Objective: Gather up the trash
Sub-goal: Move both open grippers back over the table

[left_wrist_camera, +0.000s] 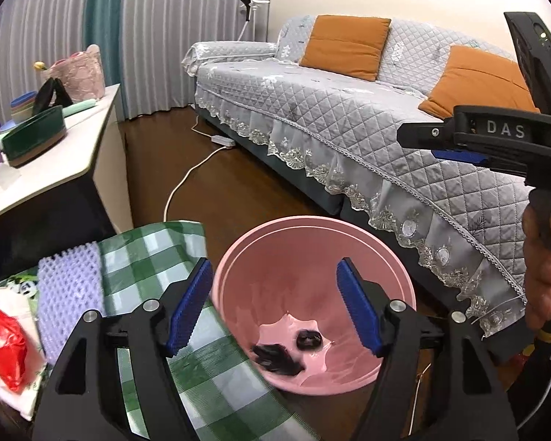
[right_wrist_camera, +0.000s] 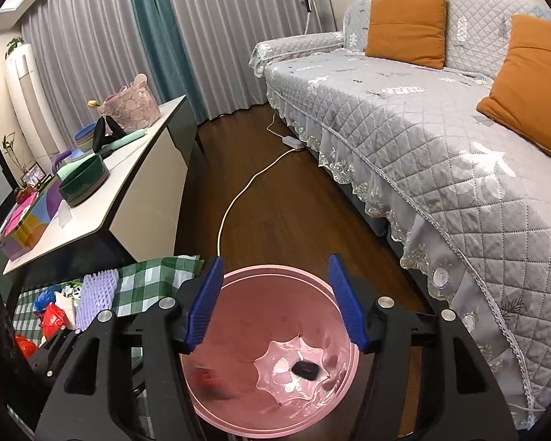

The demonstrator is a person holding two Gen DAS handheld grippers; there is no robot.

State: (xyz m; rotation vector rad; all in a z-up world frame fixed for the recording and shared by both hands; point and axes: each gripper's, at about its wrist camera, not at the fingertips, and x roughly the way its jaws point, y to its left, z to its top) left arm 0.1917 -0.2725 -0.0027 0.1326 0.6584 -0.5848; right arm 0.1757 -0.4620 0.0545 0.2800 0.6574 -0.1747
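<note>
A pink trash bin stands on the dark wood floor beside a low table with a green checked cloth. Dark scraps lie in its bottom. My left gripper is open and empty above the bin's left side. My right gripper is open and empty directly over the bin, where a dark piece and a blurred red piece show inside. On the cloth lie a red wrapper, a purple foam net and white packaging.
A sofa with a grey quilted cover and orange cushions runs along the right. A white cable and power strip lie on the floor. A white sideboard at left carries a green bowl and a pink basket.
</note>
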